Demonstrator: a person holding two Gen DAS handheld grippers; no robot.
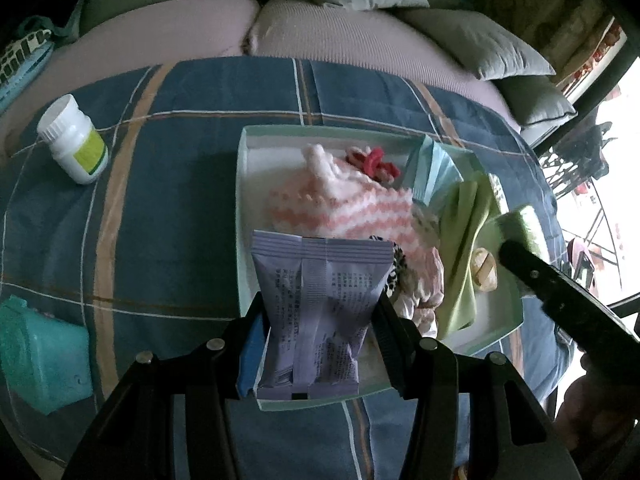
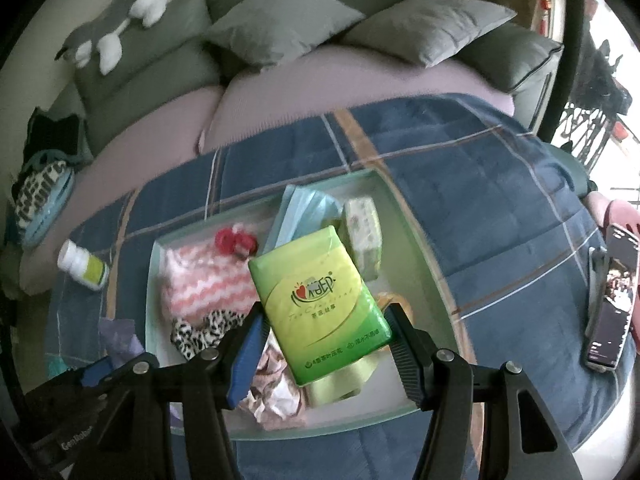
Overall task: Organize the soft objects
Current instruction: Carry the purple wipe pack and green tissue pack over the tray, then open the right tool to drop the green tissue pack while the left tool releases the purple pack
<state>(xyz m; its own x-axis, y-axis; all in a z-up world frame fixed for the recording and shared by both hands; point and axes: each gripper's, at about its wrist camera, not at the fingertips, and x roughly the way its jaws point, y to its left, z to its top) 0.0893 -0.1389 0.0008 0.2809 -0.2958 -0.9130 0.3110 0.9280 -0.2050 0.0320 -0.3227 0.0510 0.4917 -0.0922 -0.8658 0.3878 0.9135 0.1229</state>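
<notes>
A pale green tray (image 1: 244,216) lies on a blue plaid blanket (image 1: 172,184). In it are a pink-and-white zigzag cloth (image 1: 360,204), a red hair clip (image 1: 376,162), a blue face mask pack (image 1: 434,172), a green cloth (image 1: 468,232) and a leopard scrunchie (image 2: 200,330). My left gripper (image 1: 320,320) is shut on a purple packet (image 1: 316,312) above the tray's near edge. My right gripper (image 2: 326,328) is shut on a green tissue pack (image 2: 320,304) above the tray (image 2: 154,280); it also shows at the right of the left wrist view (image 1: 520,232).
A white pill bottle (image 1: 74,140) lies on the blanket left of the tray. A teal box (image 1: 40,352) sits at the near left. A phone (image 2: 610,300) lies on the blanket at the right. Sofa cushions (image 2: 280,20) and a plush toy (image 2: 116,20) are behind.
</notes>
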